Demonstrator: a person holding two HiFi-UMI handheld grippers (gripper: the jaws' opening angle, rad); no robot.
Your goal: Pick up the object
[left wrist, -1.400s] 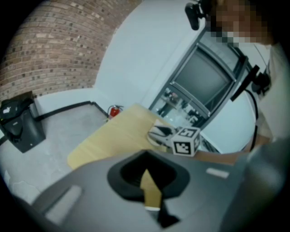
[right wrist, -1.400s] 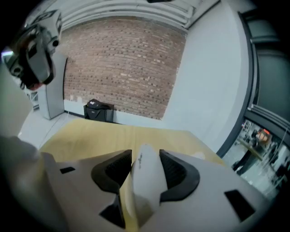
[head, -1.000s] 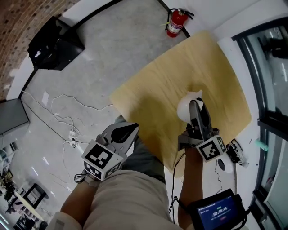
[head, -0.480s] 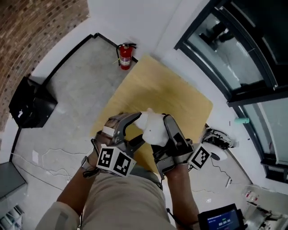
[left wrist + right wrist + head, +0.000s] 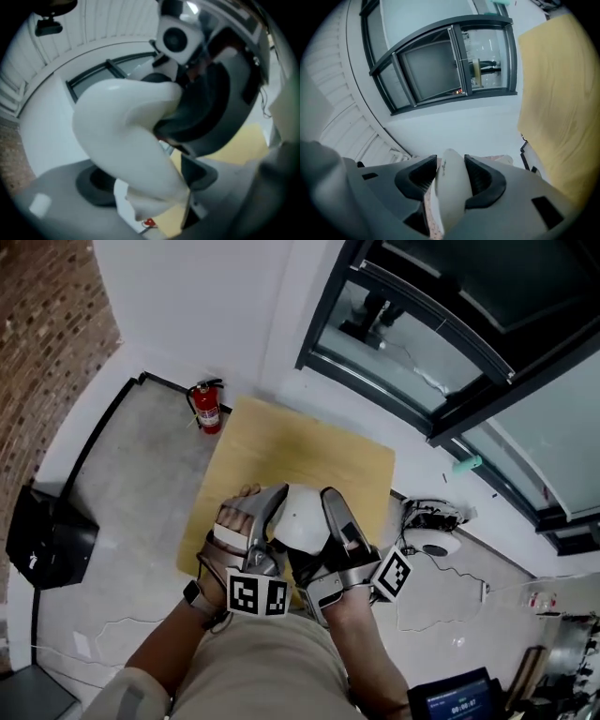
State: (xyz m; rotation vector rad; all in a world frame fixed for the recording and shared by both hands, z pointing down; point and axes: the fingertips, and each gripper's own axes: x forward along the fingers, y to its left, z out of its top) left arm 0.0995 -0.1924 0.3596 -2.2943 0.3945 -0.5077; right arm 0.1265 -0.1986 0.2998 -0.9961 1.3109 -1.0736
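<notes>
Risking a drop onto the yellow table (image 5: 319, 451) well below: holding the white bowl (image 5: 298, 514) up by its thin rim only, pinching it in the right gripper (image 5: 451, 176); likely slipping on any tilt or swing. Getting no backup from the left gripper (image 5: 149, 182): having just been opening its jaws, now standing wide either side of the bowl, not pressing. Not making out the bowl's far side or any left-pad contact; close view blurring.

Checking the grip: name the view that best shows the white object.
Right gripper view: the edge of the white object sits clamped between the black pads of the right gripper. The head view shows only its rounded top; the left gripper view shows its curved side, close and blurred.
</notes>
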